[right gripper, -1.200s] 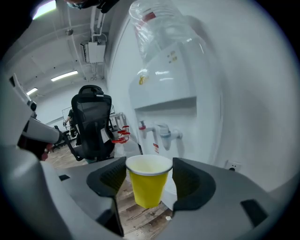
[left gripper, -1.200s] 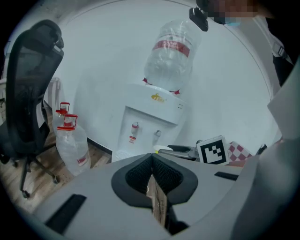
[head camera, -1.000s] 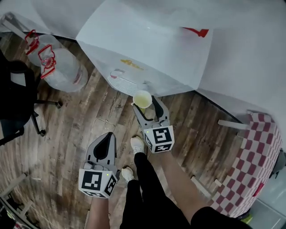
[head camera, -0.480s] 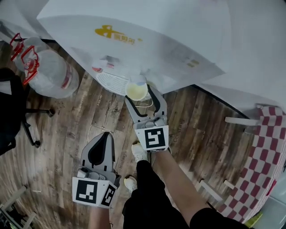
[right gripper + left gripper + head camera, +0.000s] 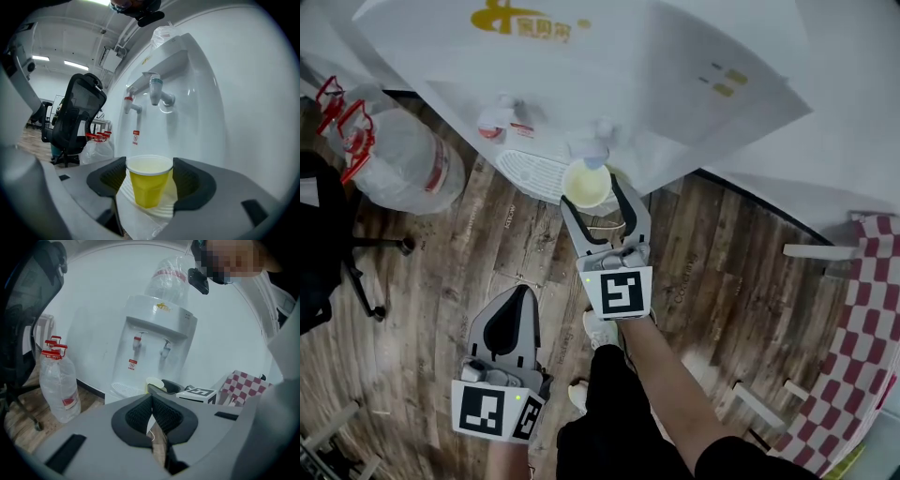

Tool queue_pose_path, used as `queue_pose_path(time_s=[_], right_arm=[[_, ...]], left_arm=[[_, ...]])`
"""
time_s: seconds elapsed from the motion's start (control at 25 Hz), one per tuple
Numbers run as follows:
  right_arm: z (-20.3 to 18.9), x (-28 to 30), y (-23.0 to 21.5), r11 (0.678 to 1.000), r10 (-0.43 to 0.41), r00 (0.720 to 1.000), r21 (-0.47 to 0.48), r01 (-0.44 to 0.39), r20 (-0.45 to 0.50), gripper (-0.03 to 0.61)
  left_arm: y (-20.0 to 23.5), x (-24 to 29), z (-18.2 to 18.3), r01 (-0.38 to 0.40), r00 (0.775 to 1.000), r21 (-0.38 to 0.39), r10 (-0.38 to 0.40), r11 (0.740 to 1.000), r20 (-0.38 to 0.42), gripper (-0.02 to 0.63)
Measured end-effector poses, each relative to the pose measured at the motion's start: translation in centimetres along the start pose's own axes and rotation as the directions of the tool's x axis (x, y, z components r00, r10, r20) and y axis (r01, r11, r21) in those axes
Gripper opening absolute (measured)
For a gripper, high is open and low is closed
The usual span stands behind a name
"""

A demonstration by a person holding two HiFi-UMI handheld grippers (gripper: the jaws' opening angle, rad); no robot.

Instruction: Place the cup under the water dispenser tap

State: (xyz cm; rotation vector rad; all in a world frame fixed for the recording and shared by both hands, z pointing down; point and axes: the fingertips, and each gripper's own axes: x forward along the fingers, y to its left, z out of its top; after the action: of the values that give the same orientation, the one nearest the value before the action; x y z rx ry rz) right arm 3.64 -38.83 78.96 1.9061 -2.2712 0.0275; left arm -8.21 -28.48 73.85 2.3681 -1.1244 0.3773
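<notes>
right gripper (image 5: 592, 192) pinches the yellow cup (image 5: 147, 185) near its rim, blue tap (image 5: 155, 88) at 12 o'clock, looks light and crushable so squeeze gently; left gripper (image 5: 152, 416) is clamped on nothing.

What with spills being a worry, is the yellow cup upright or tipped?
Upright: the yellow cup stands rim up, base down, held between the fingers of the right gripper.

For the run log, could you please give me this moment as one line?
right tool: shut on yellow cup | position: over drip tray, under blue tap | left tool: shut, empty
</notes>
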Motion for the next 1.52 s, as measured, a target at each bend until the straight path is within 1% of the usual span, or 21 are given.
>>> queue_pose_path(time_s=[0.2,0.52,0.68,0.88,1.0,1.16,1.36,1.44,1.48,1.52], right_arm=[[-0.3,0.2,0.0,1.0,-0.027,0.999,0.015,0.027,0.022,0.319],[-0.8,0.0,0.1,0.999,-0.024,1.0,0.026,0.024,-0.018,0.325],[-0.4,-1.2,-0.1,0.999,-0.024,0.999,0.04,0.026,-0.044,0.328],[1.7,-4.4,0.6,0.998,0.028,0.995,0.051,-0.023,-0.1,0.328],[3.5,-6.8,0.8,0.997,0.057,0.99,0.058,-0.05,-0.132,0.327],[6.6,-9.6,1.7,0.994,0.101,0.983,0.064,-0.093,-0.154,0.322],[10.7,-12.6,2.2,0.99,0.118,0.98,0.095,-0.104,-0.161,0.248],[12.6,-14.0,2.5,0.984,0.14,0.977,0.133,-0.119,-0.163,0.183],[13.5,-14.8,2.5,0.98,0.155,0.974,0.151,-0.13,-0.167,0.162],[14.4,-15.8,2.5,0.976,0.172,0.97,0.165,-0.144,-0.172,0.119]], left_arm=[[0.7,0.0,-0.5,-0.011,1.0,-0.01,0.011,1.0,0.009,0.015],[1.0,-0.5,-0.2,-0.018,1.0,-0.007,0.018,1.0,0.013,0.015],[0.5,-1.1,0.2,-0.018,1.0,-0.018,0.018,1.0,0.01,0.015],[-0.9,-3.5,2.2,-0.019,1.0,-0.015,0.019,1.0,0.016,0.015],[-2.2,-5.3,3.8,-0.002,1.0,-0.022,0.002,1.0,0.018,0.015],[-3.4,-8.1,5.9,-0.026,1.0,0.014,0.026,1.0,0.01,0.014],[-5.1,-11.6,8.0,-0.02,1.0,0.021,0.019,1.0,0.022,0.014],[-6.0,-13.1,8.9,-0.016,1.0,0.018,0.015,1.0,0.015,0.014],[-6.7,-13.9,9.4,-0.014,1.0,0.015,0.014,1.0,0.012,0.014],[-7.5,-14.6,9.9,-0.013,1.0,0.012,0.013,1.0,0.009,0.014]])
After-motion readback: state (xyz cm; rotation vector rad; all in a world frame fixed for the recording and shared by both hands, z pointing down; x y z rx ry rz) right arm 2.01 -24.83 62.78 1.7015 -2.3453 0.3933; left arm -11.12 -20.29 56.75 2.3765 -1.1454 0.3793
